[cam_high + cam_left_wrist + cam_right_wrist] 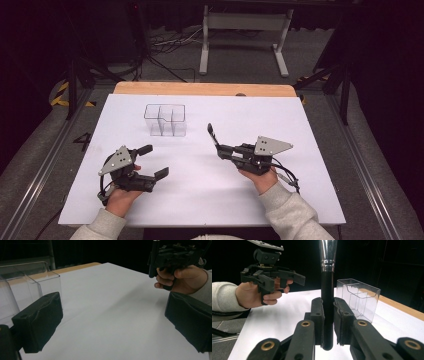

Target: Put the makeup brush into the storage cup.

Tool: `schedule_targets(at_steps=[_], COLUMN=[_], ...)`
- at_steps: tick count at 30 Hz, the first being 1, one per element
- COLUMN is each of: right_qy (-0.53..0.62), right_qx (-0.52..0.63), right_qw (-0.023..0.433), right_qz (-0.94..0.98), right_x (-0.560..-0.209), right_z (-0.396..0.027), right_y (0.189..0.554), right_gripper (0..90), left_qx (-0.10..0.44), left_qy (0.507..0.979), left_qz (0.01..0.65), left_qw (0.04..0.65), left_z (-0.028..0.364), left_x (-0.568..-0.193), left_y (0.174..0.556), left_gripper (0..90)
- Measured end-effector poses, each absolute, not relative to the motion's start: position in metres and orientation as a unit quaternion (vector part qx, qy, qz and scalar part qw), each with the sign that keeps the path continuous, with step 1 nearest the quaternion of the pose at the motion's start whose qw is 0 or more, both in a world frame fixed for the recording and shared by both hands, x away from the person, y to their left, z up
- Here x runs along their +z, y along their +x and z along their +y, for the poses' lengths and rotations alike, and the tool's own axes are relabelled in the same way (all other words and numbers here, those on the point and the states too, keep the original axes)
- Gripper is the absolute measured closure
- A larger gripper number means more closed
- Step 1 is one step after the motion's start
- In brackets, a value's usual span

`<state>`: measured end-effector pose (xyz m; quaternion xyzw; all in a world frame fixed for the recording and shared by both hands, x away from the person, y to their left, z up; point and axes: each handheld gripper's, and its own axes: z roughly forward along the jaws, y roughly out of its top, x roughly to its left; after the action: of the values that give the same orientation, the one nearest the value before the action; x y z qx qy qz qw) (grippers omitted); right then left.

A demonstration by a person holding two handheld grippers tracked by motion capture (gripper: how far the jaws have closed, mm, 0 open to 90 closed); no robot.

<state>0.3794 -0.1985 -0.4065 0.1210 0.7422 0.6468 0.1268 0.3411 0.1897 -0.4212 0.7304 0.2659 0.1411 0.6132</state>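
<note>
Clear plastic organizer (165, 120) stands mid-table, beyond the wide-open, empty left gripper (153, 161); the right gripper (215, 141) is clamped on a black brush (212, 132), probably for makeup. The left gripper view puts the organizer just beside one jaw. In the right gripper view the handle stands upright; keep it so and lower into one compartment.
</note>
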Motion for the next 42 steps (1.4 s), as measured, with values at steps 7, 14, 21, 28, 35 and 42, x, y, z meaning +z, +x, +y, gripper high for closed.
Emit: schedule_targets(at_steps=[7, 14, 21, 28, 35, 42], right_qy=[0.123, 0.122, 0.125, 0.127, 0.125, 0.122], right_qx=[0.647, 0.647, 0.646, 0.644, 0.643, 0.642], right_qw=[0.126, 0.124, 0.122, 0.119, 0.121, 0.121], right_qz=[0.742, 0.743, 0.743, 0.745, 0.746, 0.747], right_x=[-0.406, -0.407, -0.408, -0.410, -0.410, -0.410], right_z=[-0.200, -0.198, -0.198, -0.196, -0.196, -0.195], right_y=[0.380, 0.380, 0.380, 0.380, 0.380, 0.380], right_gripper=[79.2, 79.1, 79.2, 79.1, 79.2, 79.2], left_qx=[0.131, 0.130, 0.125, 0.118, 0.113, 0.106], left_qy=[0.732, 0.741, 0.745, 0.749, 0.752, 0.752], left_qz=[0.257, 0.234, 0.221, 0.207, 0.197, 0.191], left_qw=[0.617, 0.616, 0.617, 0.619, 0.619, 0.622], left_z=[0.182, 0.174, 0.164, 0.151, 0.136, 0.122], left_x=[-0.408, -0.392, -0.380, -0.371, -0.365, -0.361], left_y=[0.346, 0.351, 0.355, 0.360, 0.365, 0.372], left_gripper=[2.4, 2.2, 2.2, 2.0, 2.0, 2.0])
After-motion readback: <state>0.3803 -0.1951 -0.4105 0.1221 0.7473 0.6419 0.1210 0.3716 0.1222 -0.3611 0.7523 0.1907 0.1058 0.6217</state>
